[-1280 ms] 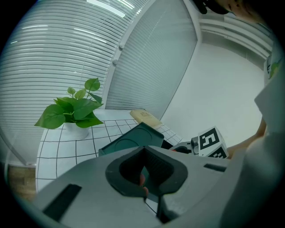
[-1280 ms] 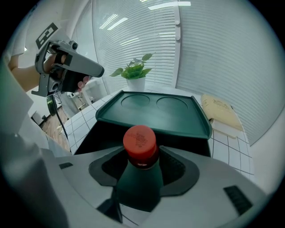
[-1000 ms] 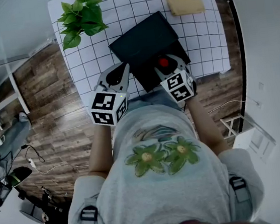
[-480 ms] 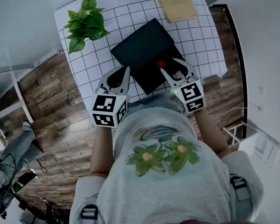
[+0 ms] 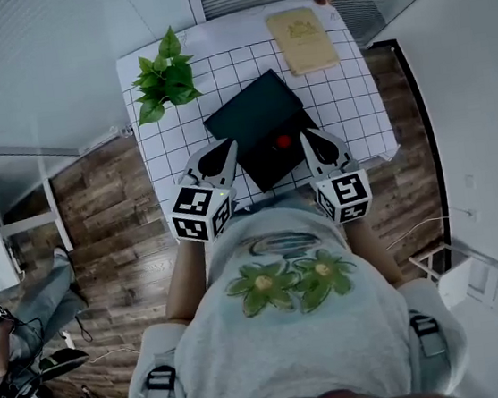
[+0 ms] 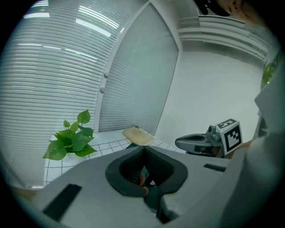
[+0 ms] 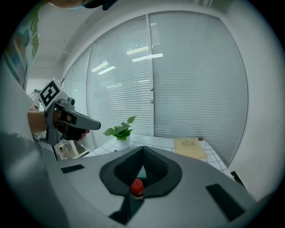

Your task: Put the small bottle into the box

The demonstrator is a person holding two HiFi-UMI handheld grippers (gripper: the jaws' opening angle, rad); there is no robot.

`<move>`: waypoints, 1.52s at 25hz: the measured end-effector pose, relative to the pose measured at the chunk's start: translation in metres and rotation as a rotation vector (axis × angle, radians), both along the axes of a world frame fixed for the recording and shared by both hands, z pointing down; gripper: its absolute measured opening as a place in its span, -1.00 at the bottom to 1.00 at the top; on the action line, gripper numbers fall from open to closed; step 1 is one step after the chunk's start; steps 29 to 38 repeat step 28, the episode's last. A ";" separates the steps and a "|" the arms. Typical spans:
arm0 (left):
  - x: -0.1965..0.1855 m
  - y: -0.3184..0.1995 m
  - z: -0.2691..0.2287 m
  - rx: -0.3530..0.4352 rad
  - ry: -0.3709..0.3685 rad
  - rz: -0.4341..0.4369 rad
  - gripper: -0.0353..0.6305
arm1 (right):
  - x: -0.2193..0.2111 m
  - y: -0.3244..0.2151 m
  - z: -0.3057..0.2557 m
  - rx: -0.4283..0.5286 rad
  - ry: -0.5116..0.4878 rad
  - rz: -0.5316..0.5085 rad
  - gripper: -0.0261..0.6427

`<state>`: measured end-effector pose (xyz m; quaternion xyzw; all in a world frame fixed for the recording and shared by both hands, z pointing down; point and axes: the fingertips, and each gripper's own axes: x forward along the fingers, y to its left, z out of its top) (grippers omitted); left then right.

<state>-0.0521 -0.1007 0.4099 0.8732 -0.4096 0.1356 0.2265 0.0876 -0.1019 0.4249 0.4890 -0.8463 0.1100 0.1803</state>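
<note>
A small bottle with a red cap (image 5: 283,142) stands on a dark flat box (image 5: 252,116) near the table's front edge. In the right gripper view the bottle (image 7: 137,188) shows through the window between the closed jaws. My right gripper (image 5: 305,134) is just right of the bottle, shut and holding nothing. My left gripper (image 5: 227,145) sits at the dark box's left corner, also shut, its jaws meeting at the tip (image 6: 143,148). A tan flat box (image 5: 302,40) lies at the table's far right.
A white grid-patterned table (image 5: 355,108) stands over a wooden floor, below window blinds. A potted green plant (image 5: 165,78) is at its far left. The person's torso is close against the front edge. Another person (image 5: 29,311) stands at the left.
The right gripper's jaws stood wide around the red-capped bottle; they have drawn back toward the front edge and shut. The bottle stays on the dark box. The head view has shifted, showing more of the table.
</note>
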 end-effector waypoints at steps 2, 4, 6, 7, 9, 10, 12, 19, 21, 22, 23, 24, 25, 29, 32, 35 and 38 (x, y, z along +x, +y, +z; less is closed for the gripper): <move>0.004 0.002 -0.004 0.010 0.001 0.008 -0.90 | 0.004 0.001 -0.003 -0.014 -0.034 0.024 -0.90; 0.009 0.003 -0.008 0.020 0.000 0.017 -0.90 | 0.007 0.002 -0.005 -0.016 -0.038 0.034 -0.90; 0.013 0.005 -0.010 0.030 0.001 0.026 -0.90 | 0.007 0.004 -0.006 -0.012 -0.027 0.030 -0.90; 0.015 0.006 -0.011 0.033 0.002 0.029 -0.90 | 0.007 0.005 -0.005 -0.011 -0.023 0.026 -0.90; 0.018 0.008 -0.012 0.038 0.002 0.032 -0.90 | 0.008 0.009 -0.004 -0.013 -0.016 0.018 -0.90; 0.020 0.009 -0.013 0.040 0.003 0.032 -0.90 | 0.008 0.011 -0.004 -0.015 -0.014 0.015 -0.90; 0.021 0.010 -0.012 0.039 0.007 0.031 -0.90 | 0.008 0.013 -0.003 -0.017 -0.011 0.010 -0.90; 0.031 0.017 -0.003 0.016 -0.005 0.044 -0.90 | 0.012 0.019 -0.001 -0.017 -0.016 0.005 -0.90; 0.034 0.019 -0.002 0.012 -0.013 0.054 -0.90 | 0.016 0.022 0.002 -0.027 -0.016 0.014 -0.90; 0.035 0.020 -0.001 0.011 -0.017 0.060 -0.90 | 0.017 0.023 0.004 -0.032 -0.017 0.017 -0.90; 0.036 0.021 0.000 0.011 -0.022 0.065 -0.90 | 0.018 0.024 0.006 -0.036 -0.018 0.020 -0.90; 0.038 0.021 0.000 0.011 -0.027 0.069 -0.90 | 0.019 0.025 0.007 -0.039 -0.019 0.023 -0.90; 0.039 0.021 0.000 0.012 -0.032 0.074 -0.90 | 0.020 0.025 0.007 -0.040 -0.020 0.025 -0.90; 0.042 0.020 0.001 0.014 -0.045 0.087 -0.90 | 0.023 0.024 0.007 -0.038 -0.023 0.030 -0.90; 0.042 0.020 0.001 0.014 -0.045 0.087 -0.90 | 0.023 0.024 0.007 -0.038 -0.023 0.030 -0.90; 0.042 0.020 0.001 0.014 -0.045 0.087 -0.90 | 0.023 0.024 0.007 -0.038 -0.023 0.030 -0.90; 0.042 0.020 0.001 0.014 -0.045 0.087 -0.90 | 0.023 0.024 0.007 -0.038 -0.023 0.030 -0.90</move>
